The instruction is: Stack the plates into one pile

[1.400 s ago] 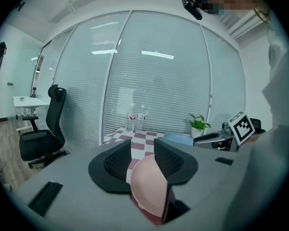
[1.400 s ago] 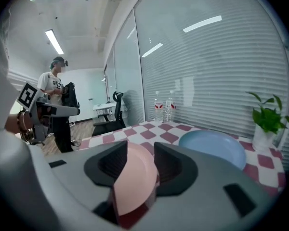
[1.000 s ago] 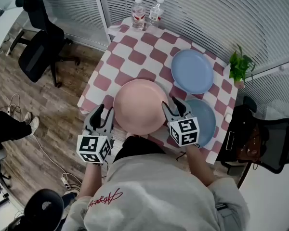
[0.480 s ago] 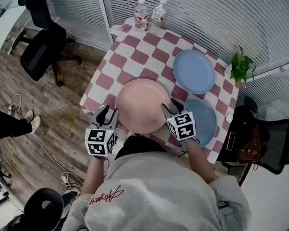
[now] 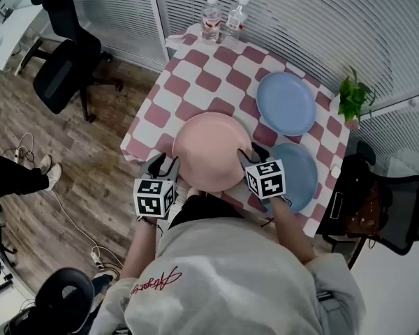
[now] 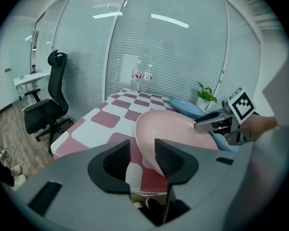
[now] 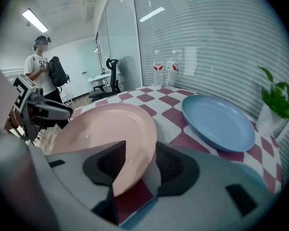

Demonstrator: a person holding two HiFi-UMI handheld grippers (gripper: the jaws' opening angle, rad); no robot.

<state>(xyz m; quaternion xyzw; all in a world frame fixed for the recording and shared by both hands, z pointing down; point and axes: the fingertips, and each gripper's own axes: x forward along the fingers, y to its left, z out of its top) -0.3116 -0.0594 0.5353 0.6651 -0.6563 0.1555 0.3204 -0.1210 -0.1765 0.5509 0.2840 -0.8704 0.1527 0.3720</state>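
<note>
A pink plate [image 5: 211,151] lies on the checked table [image 5: 195,75], nearest me. One blue plate [image 5: 286,103] sits beyond it, and a second blue plate [image 5: 300,176] to its right is partly covered by my right gripper [image 5: 250,152]. That gripper [image 7: 140,158] is open, and the pink plate's [image 7: 106,129] right rim runs between its jaws without being pressed. My left gripper [image 5: 163,163] is at the plate's left edge. In the left gripper view its jaws [image 6: 142,150] are opening, and the pink rim [image 6: 149,129] shows just ahead in the gap, untouched.
Two water bottles [image 5: 211,9] stand at the table's far corner and a potted plant [image 5: 353,98] at its right edge. Black office chairs stand left [image 5: 63,61] and right [image 5: 391,208] of the table. A person [image 7: 41,71] stands in the room beyond.
My left gripper has moved right, up to the pink plate's left edge. The right gripper has stayed at the plate's right rim. The plates have not moved.
</note>
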